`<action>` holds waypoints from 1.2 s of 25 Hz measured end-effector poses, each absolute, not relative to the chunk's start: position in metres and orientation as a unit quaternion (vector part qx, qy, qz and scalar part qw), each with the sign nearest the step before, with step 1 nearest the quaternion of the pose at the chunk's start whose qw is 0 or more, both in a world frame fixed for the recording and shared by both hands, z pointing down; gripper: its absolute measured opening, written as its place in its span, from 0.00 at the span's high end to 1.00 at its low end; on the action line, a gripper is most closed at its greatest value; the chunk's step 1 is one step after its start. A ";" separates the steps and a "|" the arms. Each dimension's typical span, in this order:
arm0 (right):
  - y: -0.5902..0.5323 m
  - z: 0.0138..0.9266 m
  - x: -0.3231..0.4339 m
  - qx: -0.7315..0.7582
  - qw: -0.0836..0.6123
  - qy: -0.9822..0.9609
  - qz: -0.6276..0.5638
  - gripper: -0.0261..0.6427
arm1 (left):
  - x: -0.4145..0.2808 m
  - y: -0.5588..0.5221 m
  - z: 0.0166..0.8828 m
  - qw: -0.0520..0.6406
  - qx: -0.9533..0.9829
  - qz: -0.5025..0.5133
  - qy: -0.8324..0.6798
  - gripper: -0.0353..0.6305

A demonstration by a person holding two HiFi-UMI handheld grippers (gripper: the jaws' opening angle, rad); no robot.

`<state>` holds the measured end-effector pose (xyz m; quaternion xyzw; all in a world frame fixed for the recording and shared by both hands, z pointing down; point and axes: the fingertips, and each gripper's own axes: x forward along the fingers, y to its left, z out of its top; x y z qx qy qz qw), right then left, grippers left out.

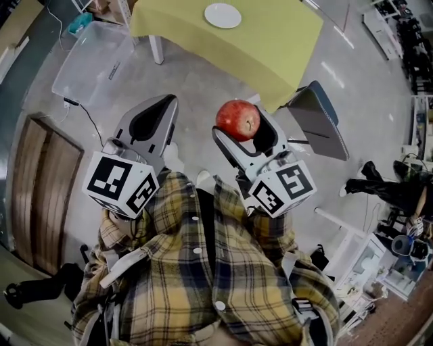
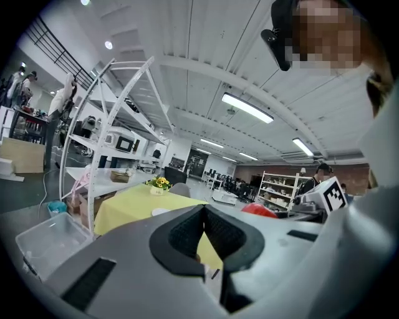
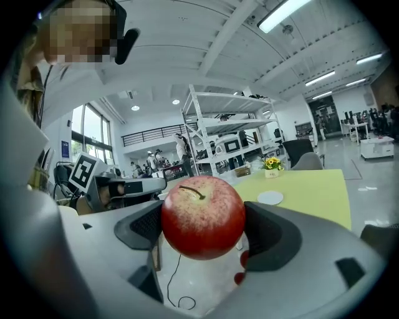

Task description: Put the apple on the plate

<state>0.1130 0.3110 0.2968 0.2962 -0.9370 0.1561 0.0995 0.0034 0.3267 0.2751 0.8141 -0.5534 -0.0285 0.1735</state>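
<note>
Right tool (image 1: 240, 128) — jaws clamped on the red apple (image 1: 238, 119), one dark pad against each side. The apple is held in the air, well apart from the white plate (image 1: 222, 15), which lies on the yellow-covered surface (image 1: 270, 47). Left tool (image 2: 204, 215) — jaws brought together, gripping no object. Markings read: black-and-white square codes on the left cube (image 1: 122, 184) and the right cube (image 1: 283, 189). Both tools are raised in front of the person's plaid shirt (image 1: 203, 284).
</note>
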 end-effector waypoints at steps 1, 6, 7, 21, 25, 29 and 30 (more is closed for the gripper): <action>0.306 0.296 0.105 0.300 0.098 -0.936 0.156 0.40 | -0.004 0.322 0.276 0.173 0.817 -0.027 -0.550 0.94; 0.292 0.301 0.071 0.323 0.101 -0.928 0.153 0.40 | -0.035 0.309 0.282 0.180 0.829 -0.017 -0.530 0.94; 0.290 0.302 0.065 0.326 0.102 -0.927 0.157 0.40 | -0.040 0.306 0.283 0.182 0.831 -0.017 -0.526 0.94; 0.221 0.327 0.052 0.358 0.122 -0.907 0.187 0.40 | -0.059 0.233 0.310 0.213 0.839 -0.009 -0.500 0.94; 0.180 0.326 0.056 0.360 0.121 -0.907 0.184 0.40 | -0.057 0.194 0.309 0.208 0.839 -0.012 -0.504 0.94; 0.131 0.321 0.056 0.355 0.119 -0.909 0.182 0.40 | -0.060 0.146 0.304 0.205 0.835 -0.018 -0.510 0.94; 0.118 0.320 0.053 0.353 0.120 -0.910 0.181 0.40 | -0.062 0.134 0.302 0.204 0.834 -0.019 -0.512 0.94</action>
